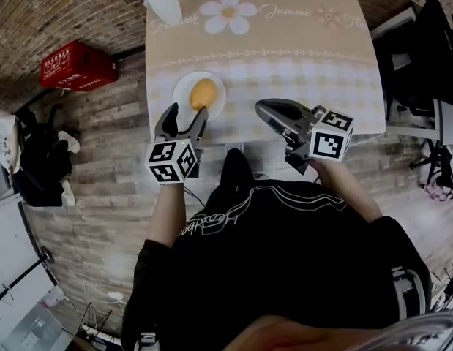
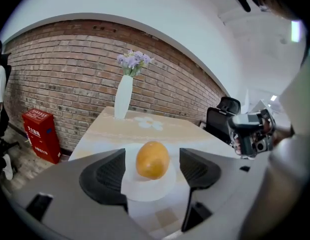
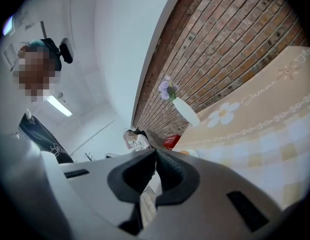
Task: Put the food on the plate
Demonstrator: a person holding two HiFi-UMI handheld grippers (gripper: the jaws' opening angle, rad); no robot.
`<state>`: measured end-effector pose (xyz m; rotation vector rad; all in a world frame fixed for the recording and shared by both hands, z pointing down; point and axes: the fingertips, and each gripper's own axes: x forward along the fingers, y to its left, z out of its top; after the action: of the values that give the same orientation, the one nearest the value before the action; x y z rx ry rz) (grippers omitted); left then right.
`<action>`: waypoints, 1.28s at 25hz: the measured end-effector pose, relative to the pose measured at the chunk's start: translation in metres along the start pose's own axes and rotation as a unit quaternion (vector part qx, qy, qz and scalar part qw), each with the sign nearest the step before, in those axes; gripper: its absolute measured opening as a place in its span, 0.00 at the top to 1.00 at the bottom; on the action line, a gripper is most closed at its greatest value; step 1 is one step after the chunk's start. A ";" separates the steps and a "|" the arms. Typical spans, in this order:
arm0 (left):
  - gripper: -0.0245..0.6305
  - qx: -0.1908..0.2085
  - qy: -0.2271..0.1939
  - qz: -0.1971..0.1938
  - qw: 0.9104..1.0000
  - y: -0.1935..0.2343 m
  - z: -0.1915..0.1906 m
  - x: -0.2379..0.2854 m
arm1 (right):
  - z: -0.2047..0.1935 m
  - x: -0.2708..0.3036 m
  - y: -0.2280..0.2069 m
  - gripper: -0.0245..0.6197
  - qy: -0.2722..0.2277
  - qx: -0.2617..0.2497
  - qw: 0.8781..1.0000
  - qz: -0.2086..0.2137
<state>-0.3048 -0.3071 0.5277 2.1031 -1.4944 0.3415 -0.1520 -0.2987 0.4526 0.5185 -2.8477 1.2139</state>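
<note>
An orange, egg-shaped piece of food (image 1: 203,93) (image 2: 151,163) lies on a small white plate (image 1: 182,86) (image 2: 144,194) near the table's front left edge. My left gripper (image 1: 185,117) (image 2: 152,155) is open at the plate's near rim. Its jaws stand wide on either side of the food, with a gap on each side and no pad pressing on it. My right gripper (image 1: 264,108) (image 3: 156,156) is shut and holds nothing. It hovers over the front edge of the table, to the right of the plate. It also shows in the left gripper view as the right gripper (image 2: 250,132).
The table (image 1: 314,64) has a beige checked cloth with a flower print. A white vase (image 1: 162,2) (image 2: 123,96) (image 3: 186,110) with purple flowers stands at its far left corner. A red crate (image 1: 76,66) sits on the floor at the left, black office chairs (image 1: 424,50) at the right.
</note>
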 end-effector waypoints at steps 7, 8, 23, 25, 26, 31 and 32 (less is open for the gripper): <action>0.48 -0.047 -0.047 -0.027 0.997 -0.050 0.037 -0.053 | 0.015 -0.025 0.046 0.97 -0.016 -0.028 0.998 0.050; 0.48 -0.054 -0.056 -0.037 0.996 -0.062 0.043 -0.062 | 0.015 -0.030 0.053 0.97 -0.014 -0.036 0.998 0.055; 0.94 -0.007 -0.138 -0.137 0.981 -0.212 0.090 -0.163 | 0.034 -0.091 0.144 0.97 -0.029 -0.122 0.985 0.116; 0.95 0.002 -0.143 -0.143 0.979 -0.224 0.093 -0.173 | 0.032 -0.098 0.156 0.97 -0.030 -0.121 0.984 0.129; 0.95 0.008 -0.144 -0.144 0.979 -0.230 0.093 -0.176 | 0.031 -0.102 0.159 0.97 -0.028 -0.131 0.983 0.128; 0.95 0.040 -0.137 -0.124 0.982 -0.240 0.094 -0.179 | 0.034 -0.113 0.158 0.97 -0.028 -0.158 0.980 0.116; 0.95 0.040 -0.136 -0.123 0.982 -0.240 0.096 -0.180 | 0.034 -0.114 0.157 0.97 -0.028 -0.160 0.980 0.114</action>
<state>-0.1550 -0.1583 0.2944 2.4454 -1.3603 0.0217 -0.0875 -0.1873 0.3033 0.2218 -3.1309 0.7419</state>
